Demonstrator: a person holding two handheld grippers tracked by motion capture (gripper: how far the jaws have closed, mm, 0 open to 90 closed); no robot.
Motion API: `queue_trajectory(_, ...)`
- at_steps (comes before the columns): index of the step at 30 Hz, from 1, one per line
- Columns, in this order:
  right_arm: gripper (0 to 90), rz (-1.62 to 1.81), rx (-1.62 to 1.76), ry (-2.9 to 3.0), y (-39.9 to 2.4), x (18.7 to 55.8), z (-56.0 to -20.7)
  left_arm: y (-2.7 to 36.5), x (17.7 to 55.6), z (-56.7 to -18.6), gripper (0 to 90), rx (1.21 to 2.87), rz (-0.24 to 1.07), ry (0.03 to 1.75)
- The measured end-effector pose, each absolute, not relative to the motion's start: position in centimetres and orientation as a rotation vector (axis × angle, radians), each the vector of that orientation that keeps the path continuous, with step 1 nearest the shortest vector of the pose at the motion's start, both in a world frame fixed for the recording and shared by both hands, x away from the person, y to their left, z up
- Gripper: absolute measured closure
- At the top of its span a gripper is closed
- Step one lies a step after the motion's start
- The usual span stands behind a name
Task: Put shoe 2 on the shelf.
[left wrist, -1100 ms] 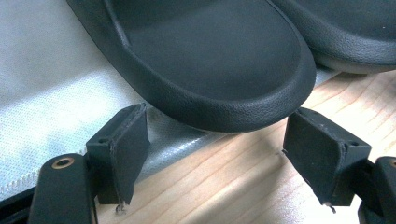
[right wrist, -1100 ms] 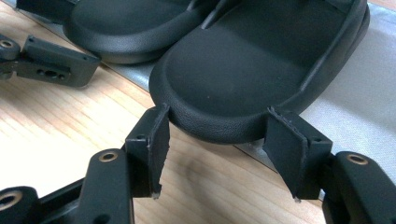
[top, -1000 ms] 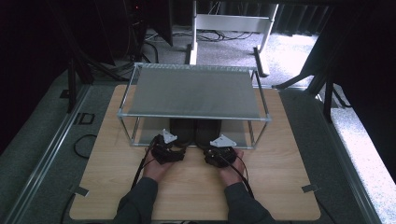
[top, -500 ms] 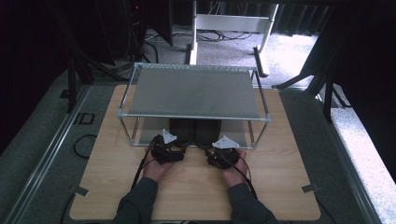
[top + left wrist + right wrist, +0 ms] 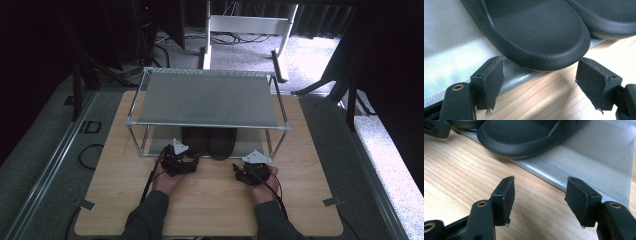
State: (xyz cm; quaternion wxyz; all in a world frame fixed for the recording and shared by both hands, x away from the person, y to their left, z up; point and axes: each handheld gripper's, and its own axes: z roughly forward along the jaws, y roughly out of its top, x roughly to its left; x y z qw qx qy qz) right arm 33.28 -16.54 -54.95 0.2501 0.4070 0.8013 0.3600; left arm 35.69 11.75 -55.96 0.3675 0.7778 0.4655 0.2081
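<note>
From the high view, a pair of black slippers (image 5: 209, 141) sits side by side on the lower shelf of a metal-framed rack (image 5: 207, 100), at the middle of that shelf's near edge, heels toward the person. The rack stands on a wooden table (image 5: 210, 200). The left gripper (image 5: 186, 161) is just at the heel of the left slipper; the right gripper (image 5: 241, 172) rests on the table farther from the shelf's near edge, a little apart from the right slipper. The step in hand looks like the reach to take the slippers off the shelf.

In the left gripper view, the jaws stand spread, one on either side of the left slipper (image 5: 529, 32) heel, which overhangs the grey shelf liner (image 5: 451, 50). Nothing is pinched yet. The next move likely calls for easing forward and closing on the heel rim.

In the right gripper view, the jaws are likewise spread and empty over the wood, with the right slipper (image 5: 524, 135) ahead and to the left. It would need to advance and swing left first.

No brand, label or writing can be read anywhere.
</note>
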Motion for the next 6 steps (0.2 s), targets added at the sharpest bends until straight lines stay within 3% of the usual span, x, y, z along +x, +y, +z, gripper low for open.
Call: queue_trajectory(6, 40.0, 0.974, 1.117, 2.186, -17.3, 32.89, -54.75, 11.86, 35.58, -55.94, 23.0, 1.989, 0.534, 1.195)
